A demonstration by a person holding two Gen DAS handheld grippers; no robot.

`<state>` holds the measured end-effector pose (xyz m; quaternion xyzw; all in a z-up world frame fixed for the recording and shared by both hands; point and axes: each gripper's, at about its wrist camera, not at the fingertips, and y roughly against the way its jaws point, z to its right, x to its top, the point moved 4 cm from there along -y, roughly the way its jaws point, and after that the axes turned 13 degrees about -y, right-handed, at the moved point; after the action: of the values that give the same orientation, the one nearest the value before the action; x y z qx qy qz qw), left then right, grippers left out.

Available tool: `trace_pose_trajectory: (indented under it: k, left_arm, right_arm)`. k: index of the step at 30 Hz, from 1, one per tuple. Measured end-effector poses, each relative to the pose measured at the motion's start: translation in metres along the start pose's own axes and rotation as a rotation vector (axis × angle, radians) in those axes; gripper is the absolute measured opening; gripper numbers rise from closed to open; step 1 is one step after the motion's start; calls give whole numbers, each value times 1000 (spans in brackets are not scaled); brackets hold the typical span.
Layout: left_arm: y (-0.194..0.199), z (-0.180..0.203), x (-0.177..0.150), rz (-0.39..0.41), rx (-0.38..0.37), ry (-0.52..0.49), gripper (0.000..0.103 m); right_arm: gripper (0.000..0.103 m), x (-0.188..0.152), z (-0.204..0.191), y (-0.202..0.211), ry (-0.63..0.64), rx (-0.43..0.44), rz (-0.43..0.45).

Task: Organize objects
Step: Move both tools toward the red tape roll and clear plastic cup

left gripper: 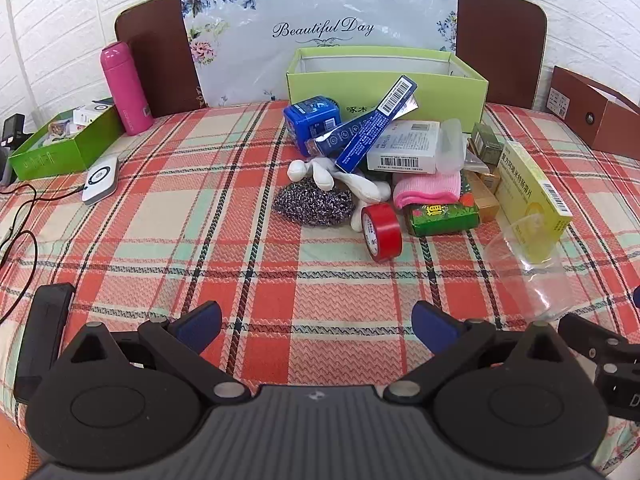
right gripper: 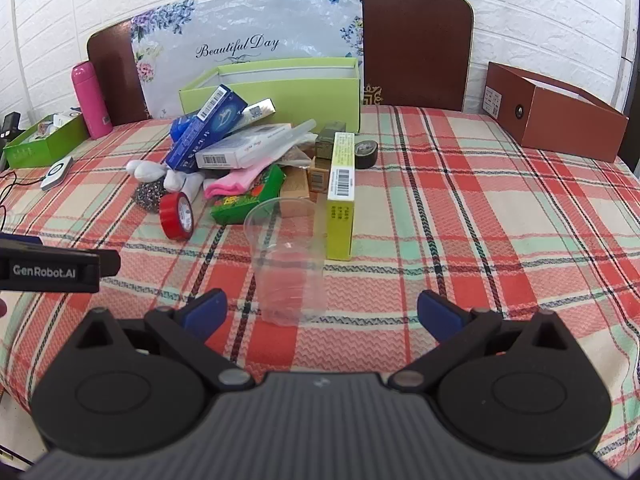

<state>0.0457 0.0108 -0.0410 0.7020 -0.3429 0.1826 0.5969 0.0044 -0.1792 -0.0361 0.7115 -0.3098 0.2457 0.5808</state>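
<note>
Clutter sits piled on the plaid tablecloth (right gripper: 480, 208) ahead of me, in front of an open lime-green box (left gripper: 384, 80) whose side carries Chinese characters I can only partly read. Behind it, a floral panel (left gripper: 320, 20) reads "Beautiful Day" in script.

My left gripper (left gripper: 316, 326) has its jaws spread wide with nothing between them, only cloth. My right gripper (right gripper: 320, 312) is likewise wide open and empty; a clear plastic cup (right gripper: 286, 256) lies on its side just ahead of it, nearer the left finger, not touched.

In the pile, a long blue carton (left gripper: 374, 126) shows a barcode label and leans across a blue tin (left gripper: 312, 120). Below it lies a white box (left gripper: 404, 146) with a barcode, a pink cloth (left gripper: 428, 192), a steel scourer (left gripper: 314, 204) and a red tape roll (left gripper: 382, 232) standing on edge. A green packet (left gripper: 442, 216) bears a Chinese character. The yellow-green medicine box (right gripper: 340, 196) stands on its long edge beside the cup, with Chinese print and barcodes.

From the right wrist view, the left gripper's side reads "GenRobot.AI". A pink flask (left gripper: 126, 88) stands far left, near a small green box (left gripper: 60, 144).
</note>
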Motion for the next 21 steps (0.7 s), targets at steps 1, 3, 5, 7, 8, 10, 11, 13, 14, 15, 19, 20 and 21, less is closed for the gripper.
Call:
trace_pose_trajectory:
  k: [1,3,5,7,8,10,11,13,14,15,19,20,21]
  left_arm:
    - [-1,0,0,-2,-2,-1,103]
    - [-2,0,0,-6,-3,-2,103]
    - [-3,-1,1,-10,-4,0,103]
    - [-4,-1,1,-13,-6,2,103]
    - [-4,-1,1,-15,-7,3,103]
    - [-5,-1,1,-17,-9,4,103]
    - [-6,-1,1,-19,-9,3,103]
    - [-7,-1,1,-22,-11,3,103]
    - [-7,-1,0,-24,-13,4,103]
    - [-8,-1,0,-25,-14,4,103]
    - [-9,-1,0,-31,-21,7,103]
    - [-10,-1,0,-32,-24,7,103]
    - [-10,-1,0,-31,-28,8,103]
  right_arm:
    - [103,0,0,-1,1,-1,-2]
    - [103,0,0,-2,1,-2,-5]
    - [103,0,-1,-3,1,-2,-6]
    - [103,1,0,-3,1,-2,-7]
    - [103,1,0,-3,1,-2,-7]
    - [103,1,0,-4,-1,-3,-9]
    - [103,1,0,-5,-3,-2,-11]
    - [103,1,-1,-7,-4,-4,-15]
    - [103,0,-1,-7,-4,-3,-17]
    - [103,0,0,-8,-4,-3,-19]
    - [103,0,-1,-9,-2,-1,-21]
    - [103,0,-1,-9,-3,-1,-21]
    - [103,0,-1,-9,-3,-2,-22]
